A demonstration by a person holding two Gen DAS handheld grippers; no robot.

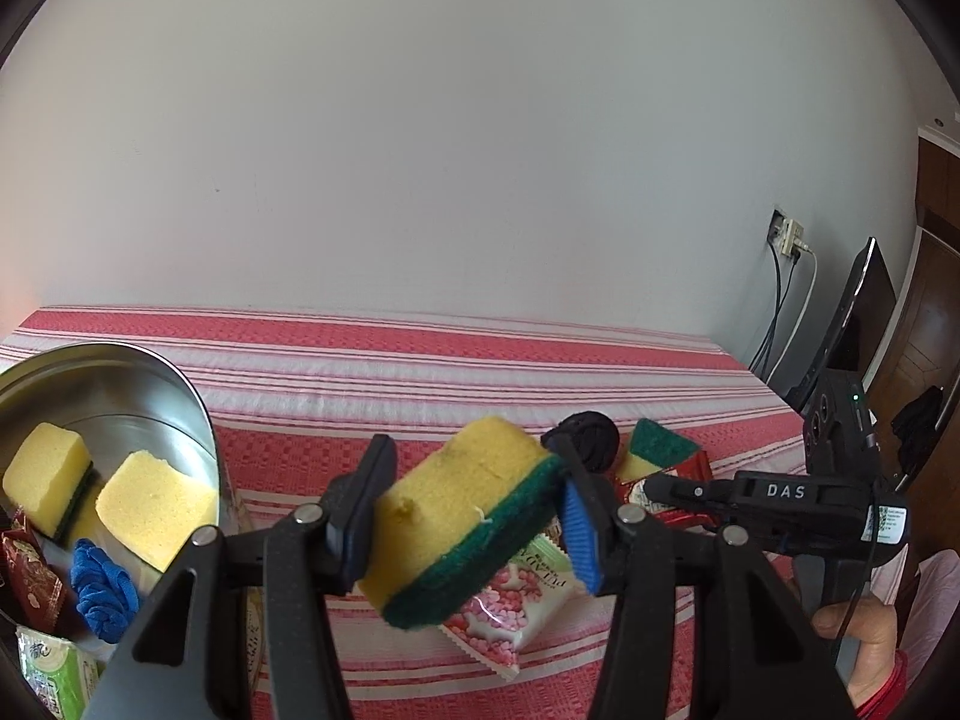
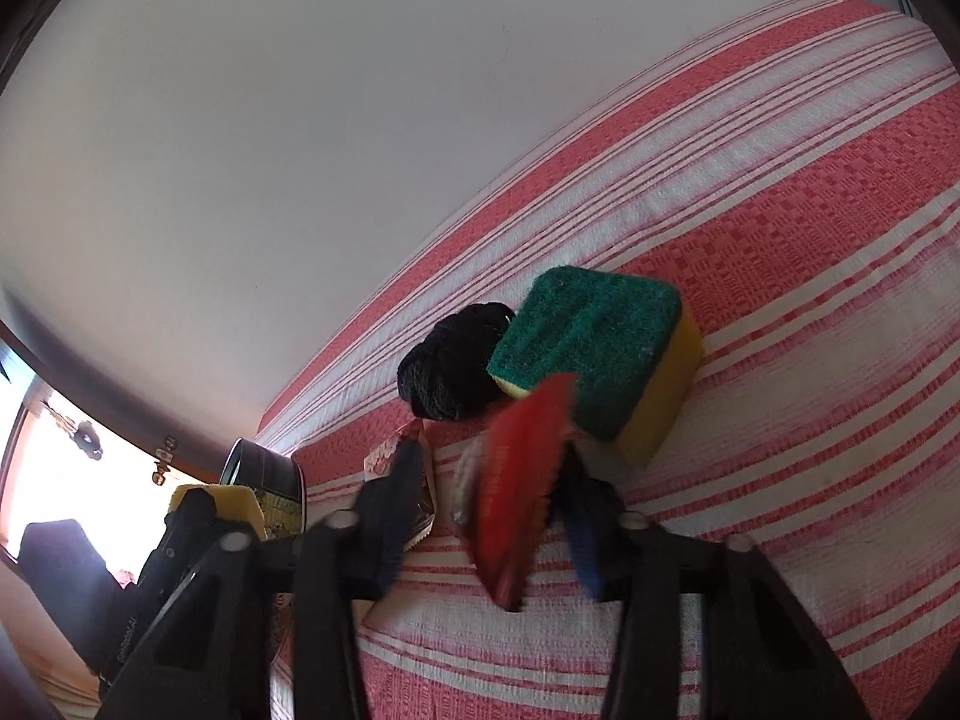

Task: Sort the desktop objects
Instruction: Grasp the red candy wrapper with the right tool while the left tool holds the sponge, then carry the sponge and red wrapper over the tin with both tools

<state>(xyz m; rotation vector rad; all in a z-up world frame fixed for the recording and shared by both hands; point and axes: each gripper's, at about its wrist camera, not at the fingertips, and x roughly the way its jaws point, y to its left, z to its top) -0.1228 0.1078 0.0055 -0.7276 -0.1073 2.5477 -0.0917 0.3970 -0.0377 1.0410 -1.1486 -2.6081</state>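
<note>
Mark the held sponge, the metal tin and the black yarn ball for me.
held sponge [image 1: 456, 516], left wrist view, yellow top face.
metal tin [image 1: 198, 414], left wrist view, right rim.
black yarn ball [image 2: 447, 366], right wrist view, its middle.

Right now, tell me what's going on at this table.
A person with a gripper in each hand is sorting things on a striped cloth. The left gripper holds a sponge in the air beside a metal tin that already has two sponges, a blue cloth and packets in it. The right gripper is shut on a red packet. Another sponge and a black bundle lie on the cloth.
</note>
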